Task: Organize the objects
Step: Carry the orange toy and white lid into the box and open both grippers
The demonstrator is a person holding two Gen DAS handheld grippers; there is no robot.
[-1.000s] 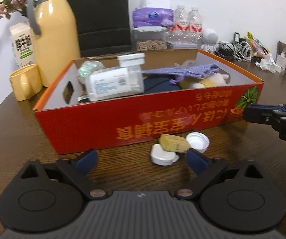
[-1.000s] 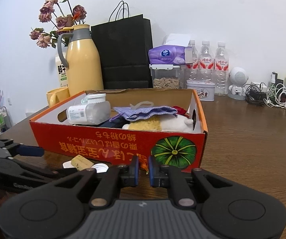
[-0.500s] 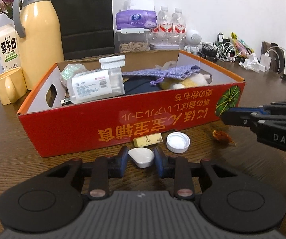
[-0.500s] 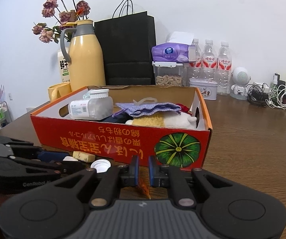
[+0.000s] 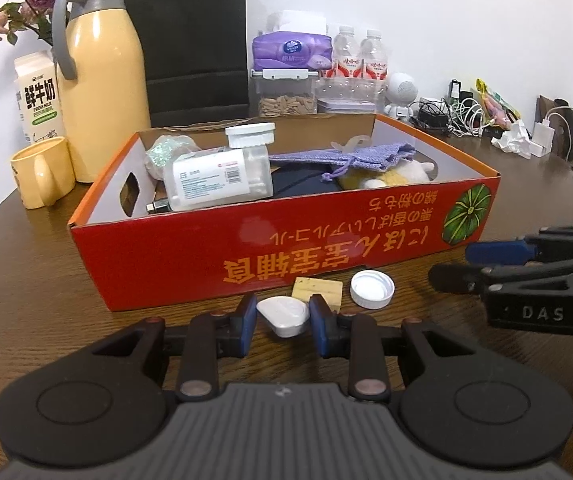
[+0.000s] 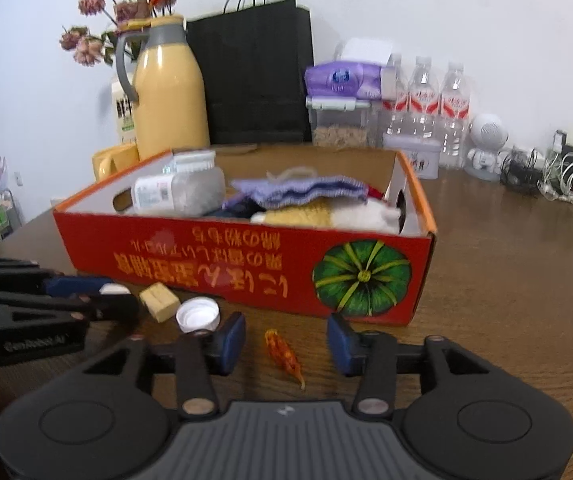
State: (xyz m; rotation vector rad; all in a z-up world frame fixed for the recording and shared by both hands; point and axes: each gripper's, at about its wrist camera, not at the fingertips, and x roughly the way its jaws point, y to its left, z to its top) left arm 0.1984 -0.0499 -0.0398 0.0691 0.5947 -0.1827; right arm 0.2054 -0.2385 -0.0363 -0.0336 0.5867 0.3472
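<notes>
My left gripper (image 5: 282,318) is shut on a small white plastic piece (image 5: 284,314), just in front of the red cardboard box (image 5: 326,256). A yellow block (image 5: 318,290) and a white bottle cap (image 5: 372,289) lie on the table beyond it. My right gripper (image 6: 284,340) is opening; a small orange candy-like piece (image 6: 284,354) lies on the table between its fingers, untouched by the pads. The box (image 6: 246,256) holds a white pill bottle (image 5: 222,178), a purple pouch (image 5: 342,158) and a plush toy (image 5: 390,176). The right gripper also shows at the right edge of the left wrist view (image 5: 450,266).
Behind the box stand a yellow thermos (image 5: 98,80), a yellow mug (image 5: 42,176), a milk carton (image 5: 38,96), a black paper bag (image 5: 194,40), a tissue pack, water bottles (image 5: 360,58) and a snack container. Cables and chargers (image 5: 466,120) lie at the far right.
My left gripper closed on the white piece and lifted it slightly. My right gripper's jaws went from shut to spread around the orange piece.
</notes>
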